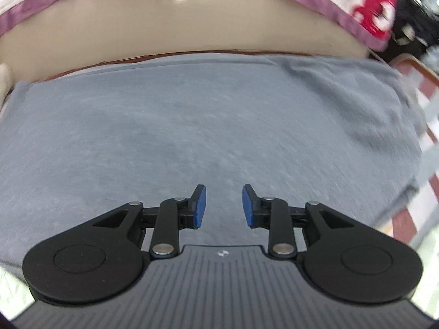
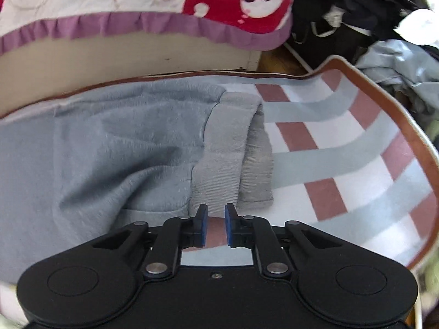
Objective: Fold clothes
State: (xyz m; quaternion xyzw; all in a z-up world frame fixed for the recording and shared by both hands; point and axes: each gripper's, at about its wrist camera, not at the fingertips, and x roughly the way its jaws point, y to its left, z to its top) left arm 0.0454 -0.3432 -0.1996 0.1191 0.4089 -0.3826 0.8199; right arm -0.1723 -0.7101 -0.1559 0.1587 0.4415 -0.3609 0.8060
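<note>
Left claw: our left gripper hung spread, its blue pads apart with nothing between them, over the flat middle of the grey garment. We judged it placed there to press or steady the broad panel rather than to pick anything up.

Right claw: our right gripper had its jaws drawn narrow but not touching, with only the mat showing in the gap. It pinched nothing, and its tips sat just short of the ribbed cuffs.

Cuffs: the two ribbed ends lay one over the other, pointing toward the mat's right edge. We read that as the reason for the right claw's aim: the stacked cuffs gave one thick edge to seize.

Garment: it lay spread across the checked mat, its far side along the mat's far edge and its left part running out of view.

Mat: the right part near the brown border was bare, leaving room to work the fold.

Beyond the mat: a beige panel stood behind the far edge under a purple-trimmed blanket, and a heap of other clothes waited past the far right corner.

Stage: we judged the fold part done, with the cuff end not yet taken.
</note>
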